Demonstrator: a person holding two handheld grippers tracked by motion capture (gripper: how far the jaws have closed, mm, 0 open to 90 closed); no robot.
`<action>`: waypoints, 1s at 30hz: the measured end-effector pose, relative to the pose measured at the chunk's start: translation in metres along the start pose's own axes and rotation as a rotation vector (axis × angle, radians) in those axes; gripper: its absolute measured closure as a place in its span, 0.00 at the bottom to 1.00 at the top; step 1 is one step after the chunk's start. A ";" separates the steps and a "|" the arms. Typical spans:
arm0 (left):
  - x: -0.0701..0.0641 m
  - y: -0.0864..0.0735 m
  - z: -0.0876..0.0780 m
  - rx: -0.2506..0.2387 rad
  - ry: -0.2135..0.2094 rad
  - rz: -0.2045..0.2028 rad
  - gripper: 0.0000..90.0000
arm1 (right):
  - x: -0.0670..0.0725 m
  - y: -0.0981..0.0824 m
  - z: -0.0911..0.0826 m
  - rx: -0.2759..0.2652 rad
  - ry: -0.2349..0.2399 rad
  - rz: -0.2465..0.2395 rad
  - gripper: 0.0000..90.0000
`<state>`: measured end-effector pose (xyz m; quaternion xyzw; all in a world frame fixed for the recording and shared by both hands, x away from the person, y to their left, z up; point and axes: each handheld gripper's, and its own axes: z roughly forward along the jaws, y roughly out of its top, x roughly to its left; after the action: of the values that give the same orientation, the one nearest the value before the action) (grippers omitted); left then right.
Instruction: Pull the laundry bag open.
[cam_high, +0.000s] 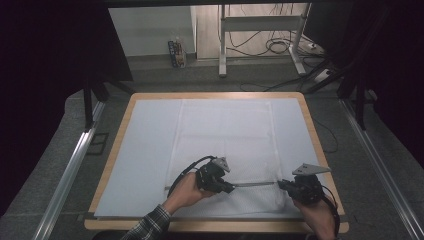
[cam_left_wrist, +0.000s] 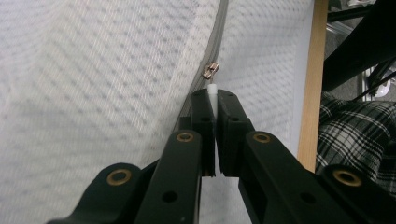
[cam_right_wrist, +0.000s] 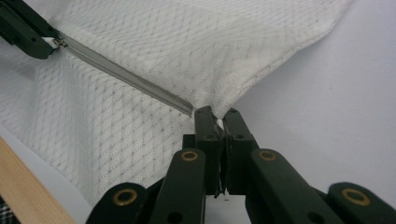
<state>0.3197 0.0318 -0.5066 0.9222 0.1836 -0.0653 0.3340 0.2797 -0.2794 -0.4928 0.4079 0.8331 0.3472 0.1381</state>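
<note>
The zipper pull (cam_left_wrist: 211, 88) is being pinched by the left gripper (cam_left_wrist: 212, 95); the white mesh cover's (cam_right_wrist: 187, 51) corner is being clamped by the right gripper (cam_right_wrist: 218, 119).

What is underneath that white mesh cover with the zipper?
The mesh cover lies on a pale sheet spread over the wooden table. The sheet shows around the cover's edges; what is directly beneath or inside the cover is hidden by its fabric.

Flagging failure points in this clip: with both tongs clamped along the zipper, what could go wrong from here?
1. The left tongs pinch just the small white pull tab behind the slider; it could slip out.
2. The right tongs hold only the corner of the white mesh cover at the zipper end; tension could tug it free or bunch the fabric.
</note>
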 end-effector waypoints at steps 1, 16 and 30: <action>0.000 -0.001 -0.001 -0.002 -0.001 -0.004 0.98 | 0.000 0.000 0.000 0.001 0.000 -0.001 0.96; 0.003 -0.023 -0.013 -0.012 0.011 -0.034 0.98 | 0.001 0.000 0.001 0.011 -0.008 -0.007 0.96; 0.005 -0.049 -0.028 -0.043 0.029 -0.100 0.98 | 0.000 -0.001 0.002 0.021 -0.021 -0.002 0.96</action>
<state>0.3056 0.0863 -0.5150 0.9053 0.2357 -0.0647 0.3476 0.2805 -0.2789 -0.4953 0.4124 0.8356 0.3337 0.1429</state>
